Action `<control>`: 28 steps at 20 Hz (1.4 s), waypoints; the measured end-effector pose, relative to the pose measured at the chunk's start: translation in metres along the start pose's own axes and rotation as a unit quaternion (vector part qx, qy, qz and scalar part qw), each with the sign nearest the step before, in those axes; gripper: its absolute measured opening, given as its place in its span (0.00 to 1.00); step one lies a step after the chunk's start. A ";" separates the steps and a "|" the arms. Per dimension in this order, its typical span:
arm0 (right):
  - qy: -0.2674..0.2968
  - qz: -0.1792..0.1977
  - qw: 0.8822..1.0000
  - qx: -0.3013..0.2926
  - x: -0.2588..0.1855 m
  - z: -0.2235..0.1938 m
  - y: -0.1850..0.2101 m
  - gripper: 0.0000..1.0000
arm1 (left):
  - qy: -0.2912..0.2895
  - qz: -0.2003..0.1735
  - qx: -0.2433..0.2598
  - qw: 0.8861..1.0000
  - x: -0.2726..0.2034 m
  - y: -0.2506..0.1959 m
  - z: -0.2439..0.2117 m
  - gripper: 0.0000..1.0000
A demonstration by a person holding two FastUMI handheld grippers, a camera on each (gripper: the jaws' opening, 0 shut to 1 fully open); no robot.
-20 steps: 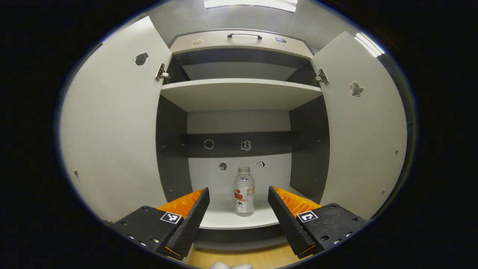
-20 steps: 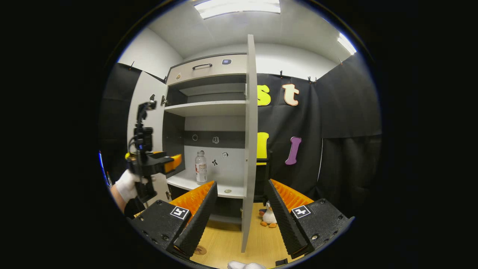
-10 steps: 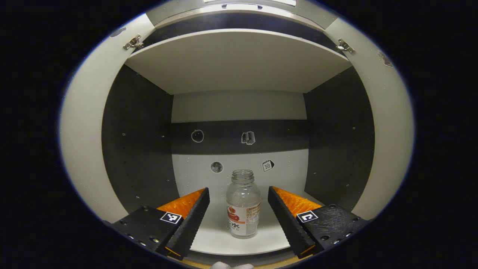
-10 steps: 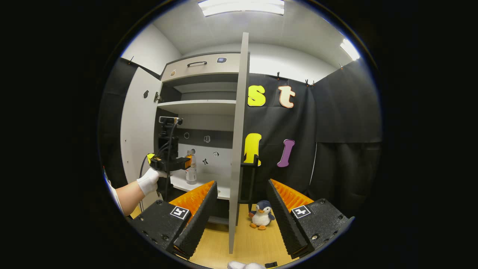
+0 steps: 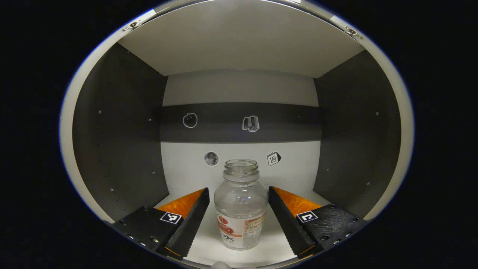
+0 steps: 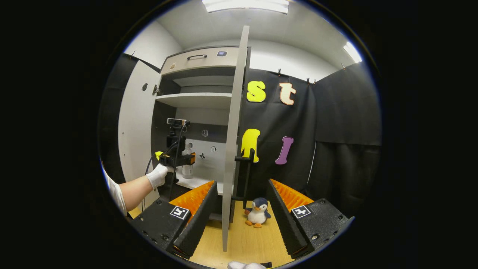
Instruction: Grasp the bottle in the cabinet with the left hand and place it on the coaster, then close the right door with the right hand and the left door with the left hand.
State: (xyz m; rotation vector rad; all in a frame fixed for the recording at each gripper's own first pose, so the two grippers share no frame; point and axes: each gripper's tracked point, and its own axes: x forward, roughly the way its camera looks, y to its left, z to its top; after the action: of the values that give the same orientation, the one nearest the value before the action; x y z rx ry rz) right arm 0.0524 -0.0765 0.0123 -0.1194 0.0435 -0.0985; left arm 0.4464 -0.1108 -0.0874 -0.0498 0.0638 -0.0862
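Note:
A clear, uncapped bottle (image 5: 241, 205) with a red and white label stands upright on the white lower shelf (image 5: 276, 244) of the cabinet. My left gripper (image 5: 238, 189) is open, one finger on each side of the bottle, with small gaps on both sides. In the right gripper view the left gripper (image 6: 176, 159), held by a white-gloved hand (image 6: 157, 175), reaches into the cabinet and half hides the bottle (image 6: 187, 170). My right gripper (image 6: 241, 182) is open and holds nothing, out in front of the right door (image 6: 233, 130), which I see edge-on. The left door (image 6: 134, 127) stands open.
Dark side walls (image 5: 119, 142) and an upper shelf (image 5: 239, 41) close in around the left gripper. A drawer with a handle (image 6: 197, 56) tops the cabinet. A penguin toy (image 6: 257, 213) sits on the wooden floor (image 6: 246, 243) beside the right door.
The left gripper has moved forward into the cabinet, so the bottle now stands between its fingers. The right gripper has shifted slightly, and the door edge looks nearer.

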 end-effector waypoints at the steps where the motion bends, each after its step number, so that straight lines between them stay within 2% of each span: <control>1: 0.001 0.000 1.000 0.001 0.001 -0.001 -0.001 0.82 | 0.008 0.006 0.003 1.000 0.001 0.003 -0.002 0.92; 3: 0.002 0.001 1.000 0.004 0.001 -0.001 -0.002 0.82 | 0.007 0.000 -0.001 1.000 0.003 0.001 -0.002 0.79; 4: 0.002 0.002 1.000 0.005 0.001 0.000 -0.002 0.82 | 0.008 0.001 0.000 1.000 0.002 0.001 -0.001 0.78; 5: 0.001 0.002 1.000 0.005 0.001 0.001 -0.003 0.82 | 0.011 0.005 0.003 1.000 0.000 0.004 -0.002 0.81; 6: -0.001 0.001 1.000 0.005 -0.001 0.002 -0.003 0.82 | 0.008 0.005 0.003 1.000 -0.004 0.005 0.002 0.77; 8: -0.005 0.005 1.000 0.006 -0.002 0.004 -0.001 0.82 | -0.009 0.002 0.003 1.000 -0.016 0.007 0.015 0.76; 11: -0.010 0.009 1.000 0.011 -0.007 0.004 0.003 0.82 | -0.033 -0.006 0.010 0.999 -0.056 0.004 0.038 0.75; 12: -0.011 0.011 1.000 0.013 -0.009 0.005 0.004 0.82 | -0.037 -0.012 0.013 0.999 -0.070 0.000 0.044 0.79; 13: -0.012 0.013 1.000 0.015 -0.011 0.005 0.006 0.82 | -0.042 -0.017 0.018 0.999 -0.089 -0.003 0.049 0.75; 14: -0.013 0.014 1.000 0.016 -0.013 0.005 0.007 0.82 | -0.047 -0.019 0.022 0.998 -0.106 -0.005 0.055 0.79; 16: -0.016 0.016 1.000 0.019 -0.017 0.004 0.009 0.82 | -0.054 -0.033 0.019 0.998 -0.140 -0.014 0.058 0.75; 21: -0.009 0.022 0.999 0.028 -0.031 -0.009 0.016 0.82 | -0.045 -0.047 0.002 0.998 -0.226 -0.018 0.039 0.75; 25: -0.002 0.028 0.999 0.025 -0.042 -0.025 0.022 0.82 | -0.028 -0.048 -0.009 0.998 -0.273 -0.016 -0.004 0.75; 26: -0.001 0.029 0.999 0.025 -0.045 -0.027 0.023 0.82 | -0.024 -0.048 -0.010 0.999 -0.283 -0.015 -0.017 0.79; 28: 0.002 0.029 0.999 0.023 -0.050 -0.033 0.023 0.82 | -0.017 -0.052 -0.011 0.998 -0.301 -0.015 -0.047 0.75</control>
State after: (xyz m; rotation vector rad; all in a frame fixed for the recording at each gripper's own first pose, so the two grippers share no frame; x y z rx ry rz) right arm 0.0034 -0.0529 -0.0210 -0.0724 0.0492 -0.0422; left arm 0.1428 -0.1019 -0.1144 -0.0761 0.0289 -0.1894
